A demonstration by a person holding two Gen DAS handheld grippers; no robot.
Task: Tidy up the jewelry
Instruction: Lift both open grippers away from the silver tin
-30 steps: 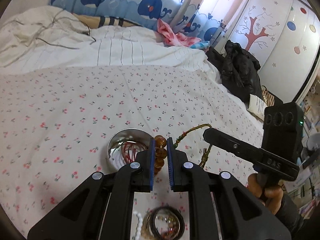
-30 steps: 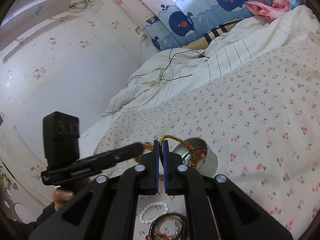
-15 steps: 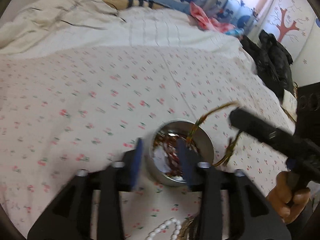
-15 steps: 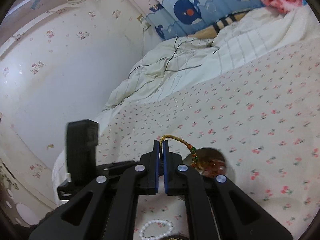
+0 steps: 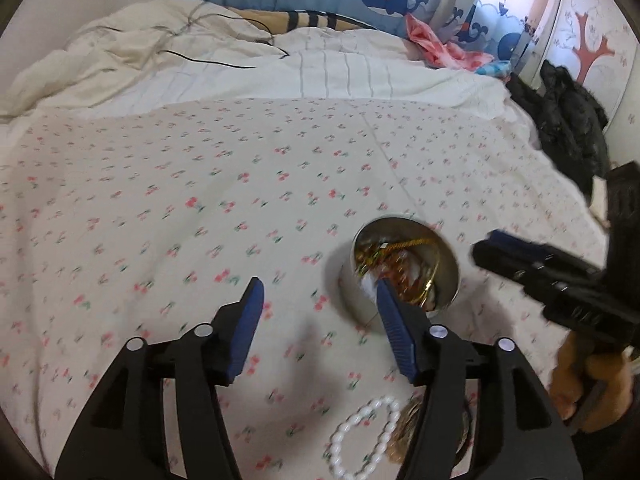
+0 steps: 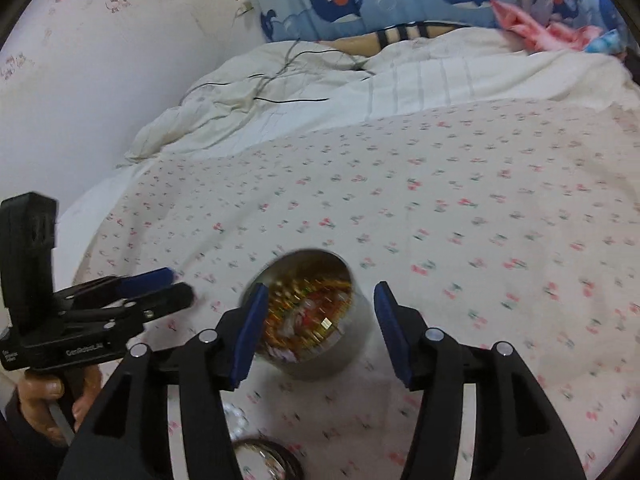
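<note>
A round metal tin [image 5: 404, 268] sits on the cherry-print bedsheet and holds a tangle of amber beads and gold cord [image 5: 400, 258]. It also shows in the right wrist view [image 6: 320, 360] with the jewelry [image 6: 308, 316] inside. My left gripper [image 5: 318, 326] is open and empty, just left of and nearer than the tin. My right gripper [image 6: 320, 330] is open and empty, its jaws straddling the tin from above. A white bead bracelet [image 5: 362, 440] lies near the front edge.
A dark ring-shaped bangle [image 6: 266, 460] and more gold jewelry [image 5: 408, 428] lie by the bracelet. A rumpled white duvet [image 5: 240, 64] with a black cable lies at the back. Black clothing [image 5: 568, 128] is heaped at the right bed edge.
Both grippers have opened. The amber bead string left my left gripper and the gold cord left my right gripper; both now lie in the tin. My left gripper shifted left.
</note>
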